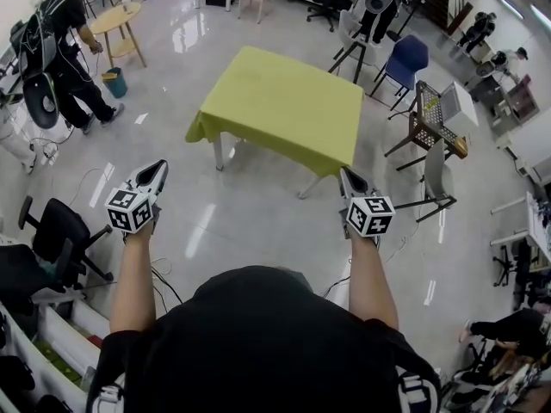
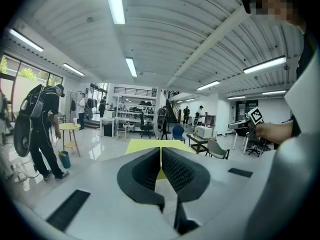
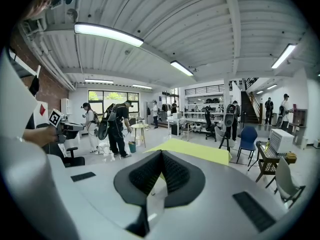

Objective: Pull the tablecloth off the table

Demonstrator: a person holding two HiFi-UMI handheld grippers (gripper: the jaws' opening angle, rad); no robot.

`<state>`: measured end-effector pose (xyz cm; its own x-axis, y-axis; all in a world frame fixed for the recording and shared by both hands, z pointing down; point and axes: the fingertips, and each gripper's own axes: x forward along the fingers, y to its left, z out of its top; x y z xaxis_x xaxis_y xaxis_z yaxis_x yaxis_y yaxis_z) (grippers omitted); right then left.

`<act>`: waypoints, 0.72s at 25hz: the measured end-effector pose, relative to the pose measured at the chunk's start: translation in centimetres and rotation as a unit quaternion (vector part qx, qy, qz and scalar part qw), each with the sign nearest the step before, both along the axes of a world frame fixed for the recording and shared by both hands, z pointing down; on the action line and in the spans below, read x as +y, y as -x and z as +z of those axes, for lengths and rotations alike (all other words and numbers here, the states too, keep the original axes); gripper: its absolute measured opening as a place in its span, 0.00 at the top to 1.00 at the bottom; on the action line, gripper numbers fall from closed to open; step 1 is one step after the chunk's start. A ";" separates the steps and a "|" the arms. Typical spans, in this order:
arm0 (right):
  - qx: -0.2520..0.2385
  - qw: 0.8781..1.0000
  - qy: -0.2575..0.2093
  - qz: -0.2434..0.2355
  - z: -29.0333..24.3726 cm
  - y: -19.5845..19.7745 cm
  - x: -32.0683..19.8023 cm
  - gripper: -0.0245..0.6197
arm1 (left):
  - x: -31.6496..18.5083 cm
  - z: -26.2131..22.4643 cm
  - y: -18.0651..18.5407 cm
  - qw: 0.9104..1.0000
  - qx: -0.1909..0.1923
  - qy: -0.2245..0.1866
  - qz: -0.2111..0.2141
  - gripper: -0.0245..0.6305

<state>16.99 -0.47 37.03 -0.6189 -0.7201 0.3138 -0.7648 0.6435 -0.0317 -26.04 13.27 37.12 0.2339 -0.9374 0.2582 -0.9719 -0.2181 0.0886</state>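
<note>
Yellow-green tablecloth [image 1: 284, 106] lies spread flat over the table [image 1: 219, 151]. It covers the whole top and hangs over all edges, with a fold drooping at the near left corner. Only the table's pale legs show below the cloth.

Left gripper [image 1: 160, 167] is held out in the person's left hand [image 1: 138, 227], off the table's near left corner and apart from the cloth. Its jaws are pressed together with nothing between them, and the left gripper view shows only the cloth far ahead past the tips.

Right gripper [image 1: 343, 173] is in the right hand [image 1: 366, 235]. In the head view its tip sits near the cloth's near right corner. The right gripper view puts the cloth ahead of the tips, not touching. Its jaws are also closed together and empty.

Around the table on the glossy floor [image 1: 258, 222]:
- a blue chair [image 1: 405, 58] beyond the far right corner
- a white chair [image 1: 436, 175] off the right edge
- a small round wooden table [image 1: 116, 20] and a teal bin [image 1: 114, 82] far left
- a person with a backpack [image 1: 65, 46] beside the round table
- a black office chair [image 1: 58, 231] at near left
</note>
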 end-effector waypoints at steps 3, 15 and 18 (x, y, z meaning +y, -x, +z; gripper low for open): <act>0.002 1.000 -0.001 0.004 -0.2 0.4 -0.7 0.94 | -0.7 0.3 0.7 1.000 0.006 0.002 0.000 0.92; -0.001 1.000 0.019 0.006 2.5 2.3 -8.3 0.94 | -7.6 1.7 3.3 1.000 0.000 0.018 -0.001 0.92; -0.004 1.000 0.024 0.009 3.2 2.9 -11.6 0.94 | -10.5 1.8 4.4 1.000 -0.006 0.023 -0.004 0.92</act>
